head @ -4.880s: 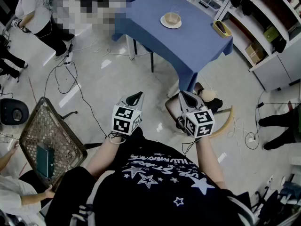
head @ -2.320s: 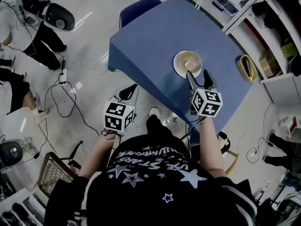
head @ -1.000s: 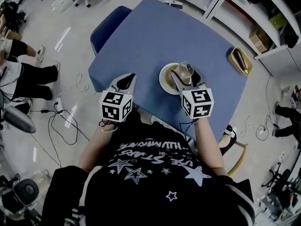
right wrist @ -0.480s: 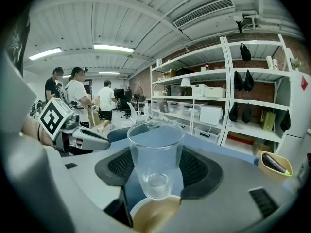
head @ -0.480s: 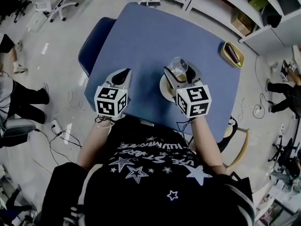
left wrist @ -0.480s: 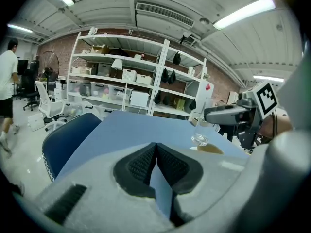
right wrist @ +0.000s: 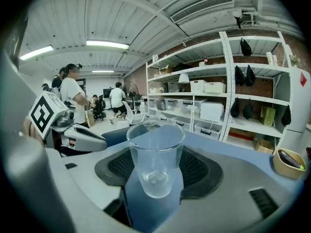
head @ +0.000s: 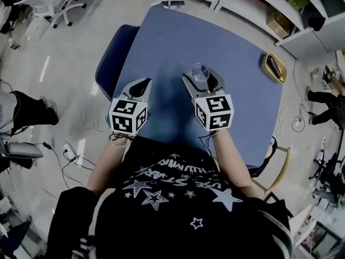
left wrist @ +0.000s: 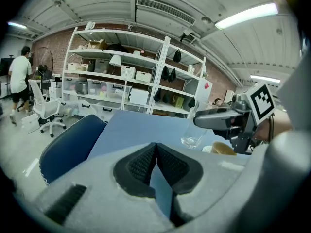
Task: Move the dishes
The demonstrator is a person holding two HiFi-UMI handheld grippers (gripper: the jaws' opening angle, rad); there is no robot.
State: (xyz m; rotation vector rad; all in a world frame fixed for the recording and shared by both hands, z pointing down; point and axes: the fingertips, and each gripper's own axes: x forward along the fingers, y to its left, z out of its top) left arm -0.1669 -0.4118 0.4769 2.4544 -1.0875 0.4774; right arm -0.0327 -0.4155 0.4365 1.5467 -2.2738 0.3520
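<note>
Shelving (left wrist: 121, 76): white racks along the far wall, fully loaded; contents too small to tell apart.
Table (head: 161, 42): draped in blue; near edge hidden in the head view behind the torso (head: 178, 198) and both grippers.
Chair (head: 110, 53): dark blue, close against the table's left side; legs out of sight.
Bystander (right wrist: 73, 96): white shirt, standing beyond the left gripper in the right gripper view; cut off below the waist by that gripper. Others farther back, too small to make out.
Left gripper (left wrist: 156, 149): over the table's near left part; jaws pressed together, nothing between.
Right gripper (head: 202, 82): jaws wide, clamped on the glass from both sides.
Tray (head: 274, 68): yellow, at the table's far right corner; dark item inside, not identifiable.
Bowl (left wrist: 224, 148): tan, on a white saucer (left wrist: 206, 149), just beside the glass; partly masked by the right gripper, wholly covered in the head view.
Glass (right wrist: 155, 154): clear, upright, empty, between the right gripper's pads (right wrist: 197, 169); base on the table or raised, not discernible.
</note>
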